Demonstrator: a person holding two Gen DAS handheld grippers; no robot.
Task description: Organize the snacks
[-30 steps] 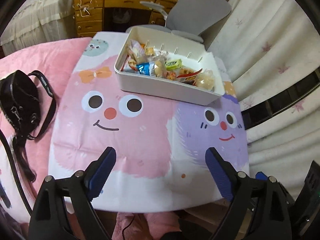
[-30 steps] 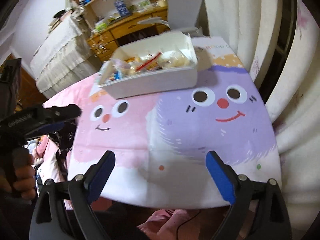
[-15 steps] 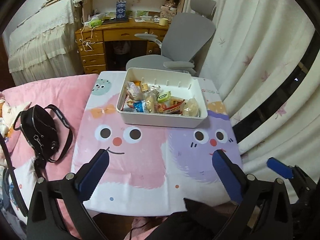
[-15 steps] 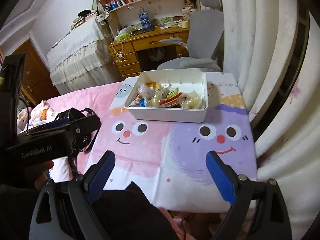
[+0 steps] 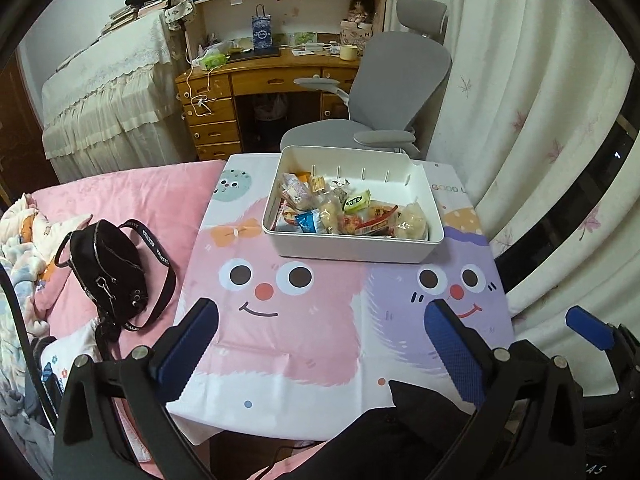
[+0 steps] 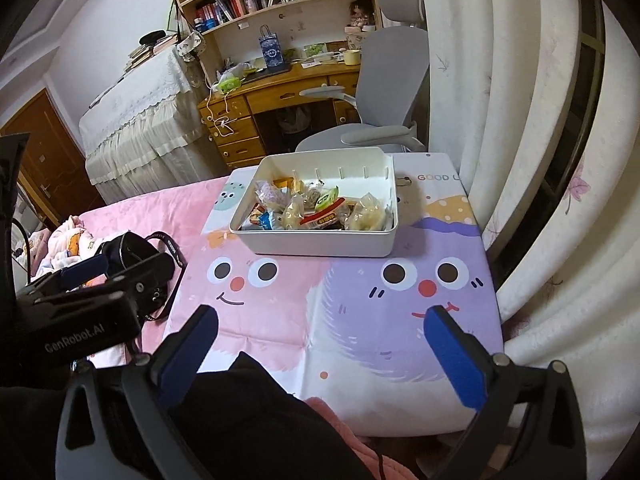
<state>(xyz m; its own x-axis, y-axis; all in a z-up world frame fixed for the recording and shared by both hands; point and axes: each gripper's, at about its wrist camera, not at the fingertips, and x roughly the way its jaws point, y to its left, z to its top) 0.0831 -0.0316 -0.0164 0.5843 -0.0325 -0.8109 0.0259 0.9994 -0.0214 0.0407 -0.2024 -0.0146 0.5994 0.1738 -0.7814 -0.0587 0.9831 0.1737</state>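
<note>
Spreading wide and empty at the bottom of each frame, the left gripper point(image 5: 320, 344) and right gripper point(image 6: 320, 344) hover; the left's body reads "GenRobot.AI". Centre-frame, the white box point(image 5: 352, 246) of snacks point(image 5: 348, 214) sits on the cloth point(image 6: 400, 288) printed "GOOD".

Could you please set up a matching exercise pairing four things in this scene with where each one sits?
Column one:
1. snacks
2. white bin
3. black bag
4. yellow mug

Column two:
A. on the wooden desk
B. on the pink bedding, left of the table
C. inside the white bin
D. on the cartoon tablecloth

Pairs: 1-C, 2-D, 3-B, 4-A
</note>
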